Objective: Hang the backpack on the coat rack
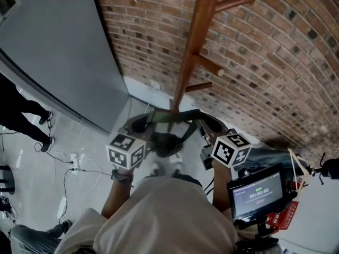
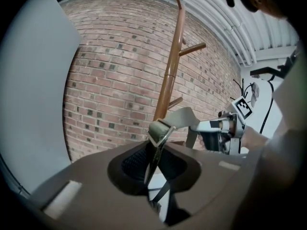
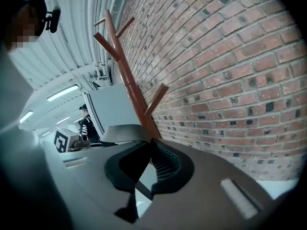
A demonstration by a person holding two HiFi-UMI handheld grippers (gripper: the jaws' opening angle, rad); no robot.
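A wooden coat rack (image 1: 193, 52) with several pegs stands against the brick wall, straight ahead of me. The backpack's grey-green strap (image 1: 175, 115) is stretched level between both grippers, just in front of the pole's lower part. The dark backpack body (image 1: 165, 142) hangs beneath the strap. My left gripper (image 1: 140, 125) is shut on the strap's left end, where a metal buckle (image 2: 160, 131) shows. My right gripper (image 1: 206, 121) is shut on the strap's right end (image 3: 124, 133). The lowest peg (image 1: 198, 86) is above the strap.
A grey panel (image 1: 58, 52) leans at the left of the brick wall (image 1: 275, 62). Cables and a power strip (image 1: 74, 163) lie on the floor at the left, near a bystander's legs (image 1: 21, 118). A small screen on a stand (image 1: 257, 194) sits at my right.
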